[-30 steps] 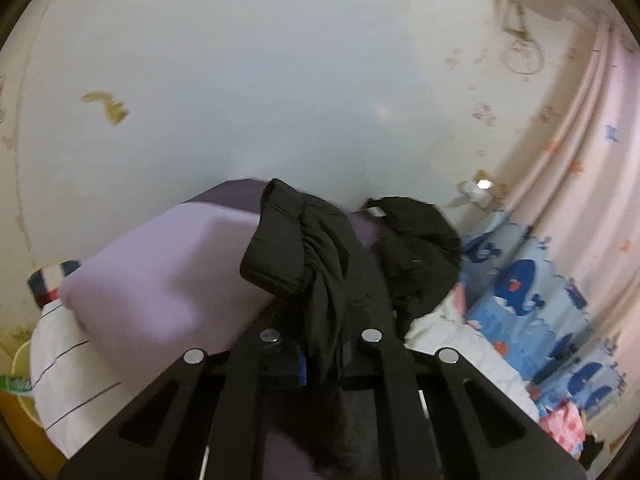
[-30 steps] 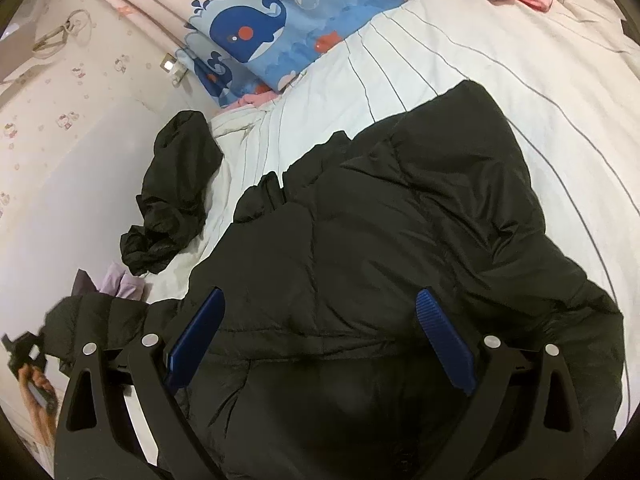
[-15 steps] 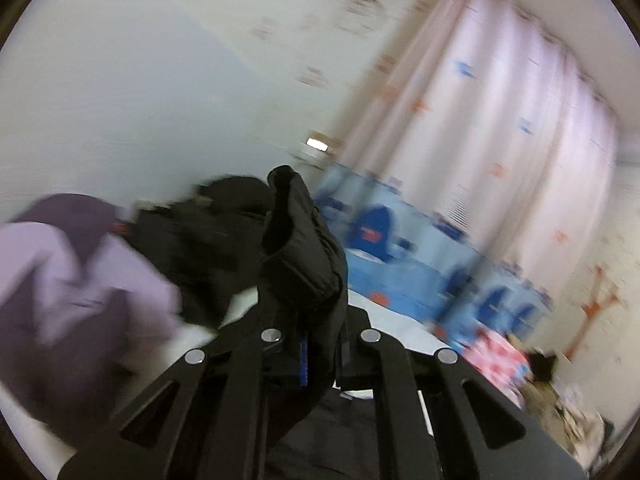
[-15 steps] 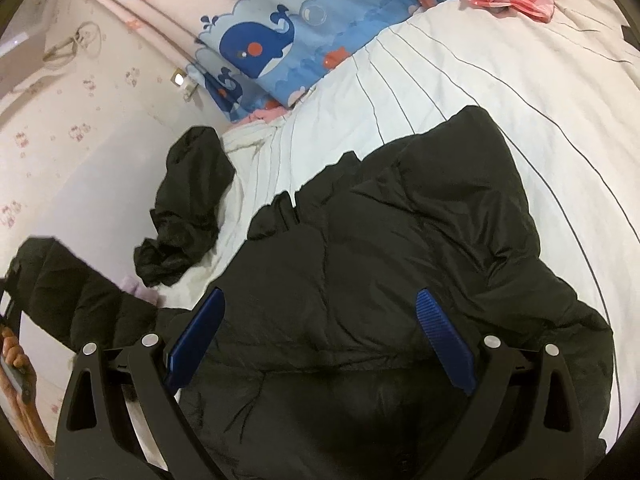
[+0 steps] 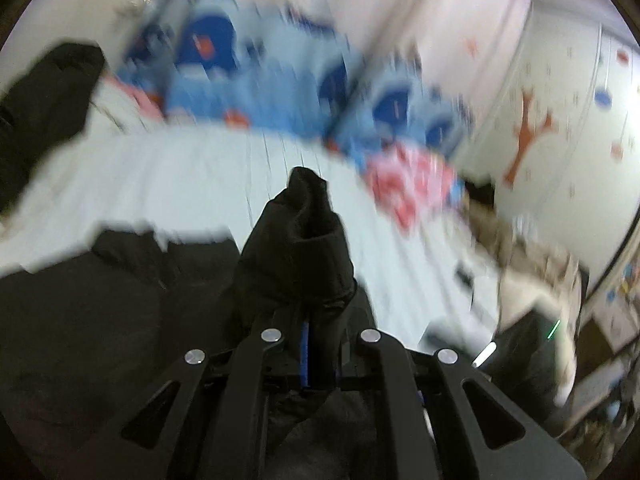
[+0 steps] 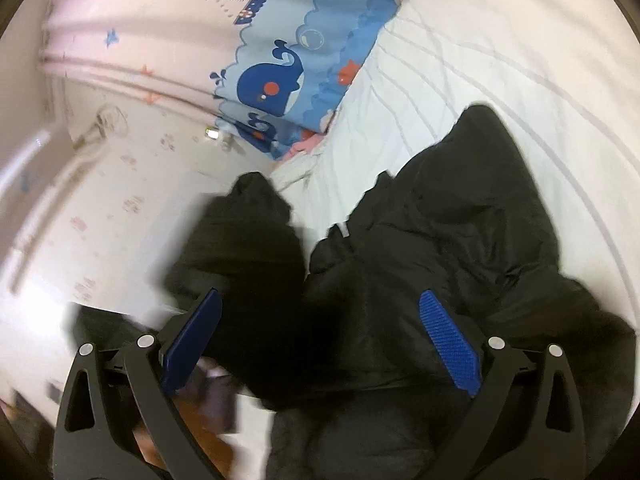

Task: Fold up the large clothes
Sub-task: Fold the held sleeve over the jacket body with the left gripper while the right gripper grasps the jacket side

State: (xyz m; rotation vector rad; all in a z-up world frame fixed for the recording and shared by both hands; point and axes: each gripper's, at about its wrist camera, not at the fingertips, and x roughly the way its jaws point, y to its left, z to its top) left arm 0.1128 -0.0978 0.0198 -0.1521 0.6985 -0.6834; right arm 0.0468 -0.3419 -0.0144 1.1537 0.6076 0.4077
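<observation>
We see our left tool [image 5: 306, 328] clamped on a bunched sleeve [image 5: 298, 248] of the black puffer jacket [image 6: 448, 248], the cuff sticking up beyond the closed fingers, above the jacket's body. The left wrist view is heavily blurred. Our right tool [image 6: 320, 344] has its blue pads [image 6: 450, 344] wide apart, hovering over the jacket with nothing pressed between them. The jacket lies spread on the bed [image 6: 500, 60], on its white striped sheet. A whale-print blue blanket [image 6: 280, 76] lies along the bed's far edge by the pink curtain [image 6: 132, 20]. A second dark garment [image 5: 44, 92] sits near the bed's far left corner.
</observation>
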